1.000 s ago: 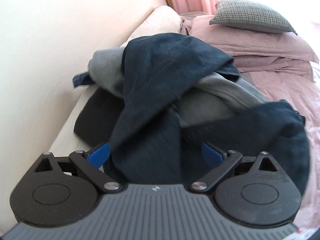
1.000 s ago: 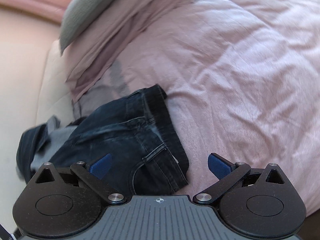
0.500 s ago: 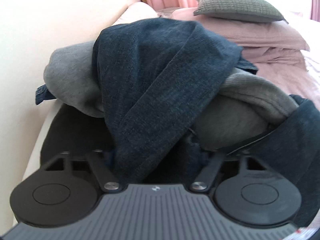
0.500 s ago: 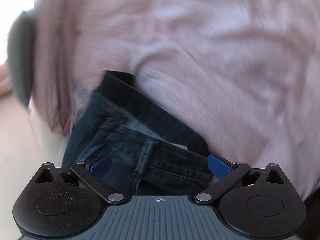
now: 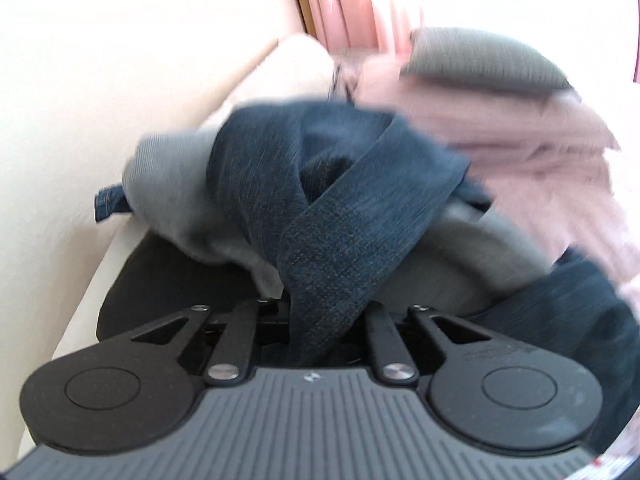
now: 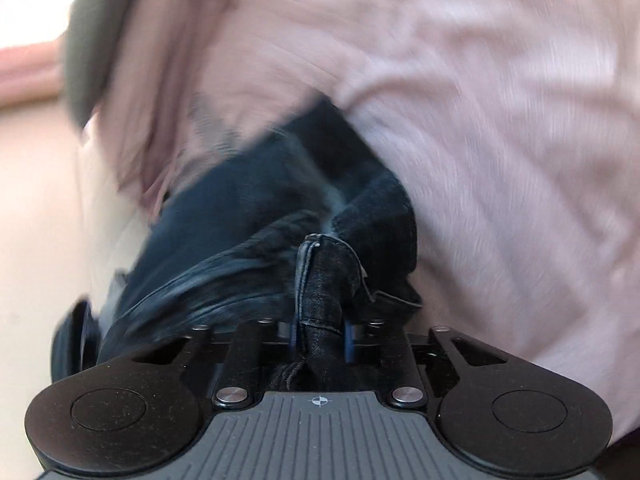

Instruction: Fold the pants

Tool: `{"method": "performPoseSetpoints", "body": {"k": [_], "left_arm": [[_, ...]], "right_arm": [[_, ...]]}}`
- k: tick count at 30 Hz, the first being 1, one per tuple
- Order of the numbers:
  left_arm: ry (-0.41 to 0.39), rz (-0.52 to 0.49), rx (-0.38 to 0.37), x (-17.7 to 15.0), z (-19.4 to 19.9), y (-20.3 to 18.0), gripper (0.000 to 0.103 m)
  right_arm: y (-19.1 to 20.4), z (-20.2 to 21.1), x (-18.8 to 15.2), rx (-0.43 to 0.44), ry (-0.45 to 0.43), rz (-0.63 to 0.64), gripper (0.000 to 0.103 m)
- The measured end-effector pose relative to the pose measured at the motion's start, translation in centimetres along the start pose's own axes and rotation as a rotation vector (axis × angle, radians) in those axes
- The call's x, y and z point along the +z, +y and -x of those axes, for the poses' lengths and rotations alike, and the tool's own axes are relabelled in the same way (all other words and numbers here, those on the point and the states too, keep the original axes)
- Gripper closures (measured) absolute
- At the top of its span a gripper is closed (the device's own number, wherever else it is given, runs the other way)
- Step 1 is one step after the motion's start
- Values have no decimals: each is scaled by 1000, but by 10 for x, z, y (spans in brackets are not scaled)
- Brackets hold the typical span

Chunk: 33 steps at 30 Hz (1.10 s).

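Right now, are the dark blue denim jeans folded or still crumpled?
Crumpled. The dark blue denim jeans lie twisted over a grey garment, one strip pinched in the left gripper.

One pair of dark blue denim pants (image 5: 336, 216), one grey knit garment (image 5: 168, 184), one black cloth (image 5: 160, 280), one grey checked pillow (image 5: 476, 60), two pink pillows (image 5: 500, 128).

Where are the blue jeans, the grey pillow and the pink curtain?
blue jeans (image 6: 328, 280), right wrist view, bunched seam fold.
grey pillow (image 5: 480, 60), left wrist view, its top face.
pink curtain (image 5: 340, 0), left wrist view, a hanging fold.
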State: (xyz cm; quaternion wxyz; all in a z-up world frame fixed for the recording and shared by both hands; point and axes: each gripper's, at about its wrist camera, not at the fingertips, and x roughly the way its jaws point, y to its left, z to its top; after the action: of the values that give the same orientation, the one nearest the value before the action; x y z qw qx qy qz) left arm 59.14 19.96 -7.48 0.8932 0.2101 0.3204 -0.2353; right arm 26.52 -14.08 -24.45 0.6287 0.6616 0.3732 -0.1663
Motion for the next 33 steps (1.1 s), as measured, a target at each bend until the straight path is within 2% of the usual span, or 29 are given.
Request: {"method": "performPoseSetpoints", "body": {"k": [3,5,8,12,14,17,19,22,23,24,25,26,27,28,29,31,33], "left_arm": [[-75,18,-20,11,32,-11,94],[-119,24,-50,18,53,-21,94],[-182,17,-92,31,83,-43,94],[-273,-10,-172,61,121,-91,94],[-312,-11,-238,75,137,-123,94],[-382,-54,-317,93,163,-188,94],[-424,-55,-401,104,181,-237,94],[-484,-75,-523,114,212,-319,94],[-495,-89,-562,113,222,-346,94],[-489,-98,-606,110,228,-375,93],[-455,-112,-658,106,231,-406,90],[-405,-127,-694,96,227,-433,88],[-339,-140,-723,85,224,-461,80],[-262,-156,-746,72,217,-486,65],[-182,-177,-751,55,207,-506,62],[-11,-219,-728,20,188,-545,62],[127,-225,-700,-13,173,-564,62]], "right_arm": [[31,58,-9,-9,-112,249,89],[45,98,-14,5,-207,360,89],[59,158,-13,71,-348,444,89],[60,242,2,167,-527,495,89],[54,288,16,231,-621,501,89],[40,358,36,322,-743,515,89],[24,404,49,389,-803,532,89],[-25,472,64,521,-904,497,86],[-50,493,70,553,-918,476,81],[-73,510,78,542,-918,449,67],[-100,525,84,476,-902,418,54],[-127,537,91,370,-866,371,22],[-156,543,97,259,-831,307,15],[-186,546,100,155,-785,251,15],[-214,550,103,49,-725,208,15],[-259,548,98,-148,-650,164,15],[-285,544,86,-309,-605,198,15]]}}
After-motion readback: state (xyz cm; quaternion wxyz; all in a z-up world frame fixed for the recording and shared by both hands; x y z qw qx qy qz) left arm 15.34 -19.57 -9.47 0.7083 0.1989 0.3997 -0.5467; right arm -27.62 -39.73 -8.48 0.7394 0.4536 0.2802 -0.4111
